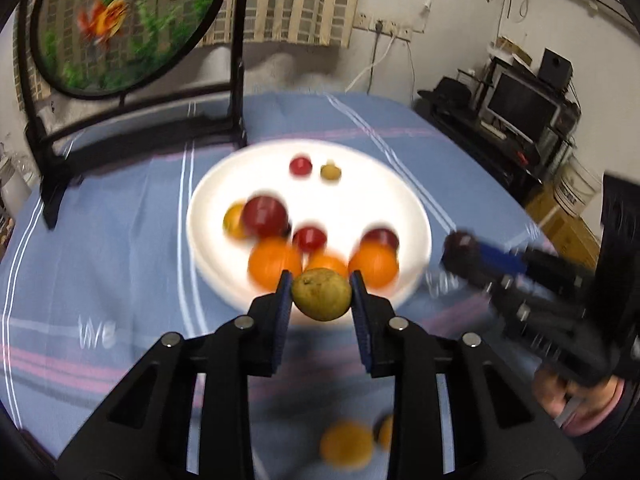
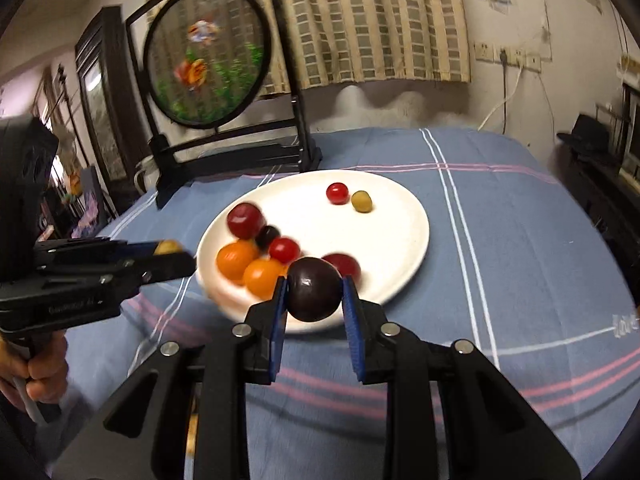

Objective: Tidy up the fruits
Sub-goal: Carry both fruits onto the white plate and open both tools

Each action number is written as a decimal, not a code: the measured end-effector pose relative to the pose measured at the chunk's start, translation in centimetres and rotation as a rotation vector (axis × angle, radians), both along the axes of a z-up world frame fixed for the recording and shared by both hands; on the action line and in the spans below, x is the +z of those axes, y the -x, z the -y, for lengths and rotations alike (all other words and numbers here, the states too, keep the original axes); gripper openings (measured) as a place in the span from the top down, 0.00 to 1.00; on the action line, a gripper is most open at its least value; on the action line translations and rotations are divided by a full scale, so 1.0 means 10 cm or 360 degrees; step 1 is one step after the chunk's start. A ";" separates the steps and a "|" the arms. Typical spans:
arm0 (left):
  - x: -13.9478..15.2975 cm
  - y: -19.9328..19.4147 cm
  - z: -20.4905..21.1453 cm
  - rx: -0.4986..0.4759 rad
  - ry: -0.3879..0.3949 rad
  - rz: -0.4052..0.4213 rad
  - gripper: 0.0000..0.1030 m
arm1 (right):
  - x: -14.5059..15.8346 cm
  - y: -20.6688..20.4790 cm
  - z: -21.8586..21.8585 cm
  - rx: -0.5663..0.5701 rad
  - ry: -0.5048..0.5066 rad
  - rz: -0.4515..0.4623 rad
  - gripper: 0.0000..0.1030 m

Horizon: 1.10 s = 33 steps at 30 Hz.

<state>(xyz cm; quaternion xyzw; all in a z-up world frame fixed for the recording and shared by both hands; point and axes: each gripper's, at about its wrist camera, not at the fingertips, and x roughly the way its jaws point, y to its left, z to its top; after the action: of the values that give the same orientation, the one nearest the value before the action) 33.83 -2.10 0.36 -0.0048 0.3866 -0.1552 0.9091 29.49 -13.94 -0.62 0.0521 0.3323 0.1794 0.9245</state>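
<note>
A white plate [image 1: 400, 184] [image 2: 384, 216] sits on the blue striped cloth and holds several fruits: oranges [image 1: 275, 261], red plums [image 1: 265, 210], small red tomatoes [image 2: 337, 193] and a small green fruit [image 2: 361, 201]. My left gripper [image 1: 321, 286] is shut on a yellow-green fruit [image 1: 321, 294] above the plate's near rim; it shows at the left of the right wrist view [image 2: 170, 248]. My right gripper [image 2: 313, 290] is shut on a dark purple plum [image 2: 313, 294] over the plate's near edge; it also shows in the left wrist view [image 1: 460, 246].
A round fish-painted screen on a black stand [image 1: 120, 24] [image 2: 208, 60] stands at the back left of the table. Two oranges [image 1: 346, 444] lie on the cloth below my left gripper. A shelf with a monitor [image 1: 520, 104] is off the right side.
</note>
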 end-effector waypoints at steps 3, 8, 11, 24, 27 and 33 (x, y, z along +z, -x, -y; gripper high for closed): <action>0.02 -0.30 0.17 -0.0006 -0.0030 0.0022 0.72 | -0.07 -0.24 0.07 -0.0040 -0.0079 -0.0057 0.74; -0.13 -0.73 0.34 0.0027 -0.0071 -0.0055 0.72 | -0.11 -0.55 0.07 -0.0048 -0.0036 -0.0048 0.74; -0.23 -0.87 0.40 0.0025 -0.0108 -0.0089 0.72 | -0.15 -0.67 0.04 -0.0019 -0.0010 -0.0050 0.74; -0.30 -0.94 0.41 0.0118 -0.0199 -0.0073 0.50 | -0.30 -0.79 0.08 -0.0023 0.0029 -0.0099 0.63; -0.16 -0.82 0.41 0.0168 -0.0236 -0.0022 0.31 | -0.23 -0.73 0.10 -0.0038 0.0031 -0.0081 0.51; 0.23 -0.30 0.33 0.0208 -0.0305 0.0146 0.14 | 0.09 -0.39 0.09 -0.0003 -0.0043 0.0028 0.46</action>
<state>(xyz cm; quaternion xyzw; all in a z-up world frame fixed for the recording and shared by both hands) 36.79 -5.35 2.71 0.0639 0.3564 -0.0580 0.9303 33.44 -14.88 0.26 0.0631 0.3216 0.1834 0.9268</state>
